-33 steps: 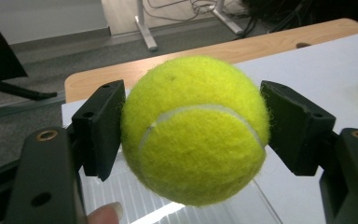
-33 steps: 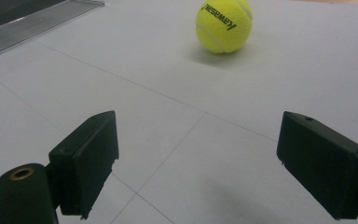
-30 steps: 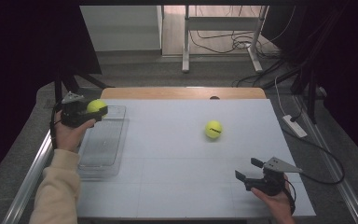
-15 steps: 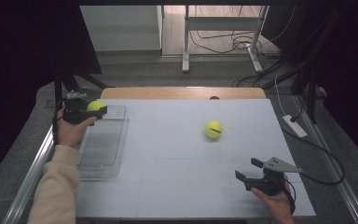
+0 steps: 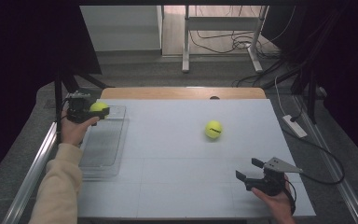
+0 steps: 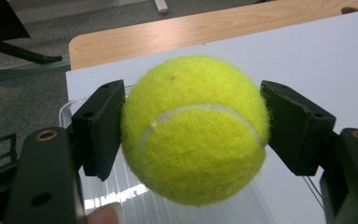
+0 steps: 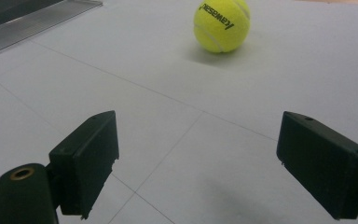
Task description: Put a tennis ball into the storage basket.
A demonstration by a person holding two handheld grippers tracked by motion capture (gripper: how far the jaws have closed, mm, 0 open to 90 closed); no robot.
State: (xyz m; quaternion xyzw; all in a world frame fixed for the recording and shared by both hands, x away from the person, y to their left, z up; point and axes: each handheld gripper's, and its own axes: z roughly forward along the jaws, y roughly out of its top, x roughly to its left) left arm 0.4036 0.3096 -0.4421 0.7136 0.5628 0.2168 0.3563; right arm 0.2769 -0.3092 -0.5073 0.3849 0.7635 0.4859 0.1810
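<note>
L gripper [image 5: 89, 112] pinches a ball [image 5: 99, 107] btwn its jaws, held above the far end of the clear tray [image 5: 103, 149] at the table's [image 5: 177, 191] left edge. R gripper [image 5: 252, 174], jaws spread and empty, sits near the front-right corner. 2nd ball [image 5: 213, 129] lies mid-table, ahead of R jaws and slightly left; R hand is nearer, prob. the next pick.

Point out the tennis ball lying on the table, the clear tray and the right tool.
tennis ball [image 5: 213, 129], high view, middle of its felt
clear tray [image 5: 103, 147], high view, bare floor
right tool [image 5: 251, 170], high view, midway between fingertips
</note>
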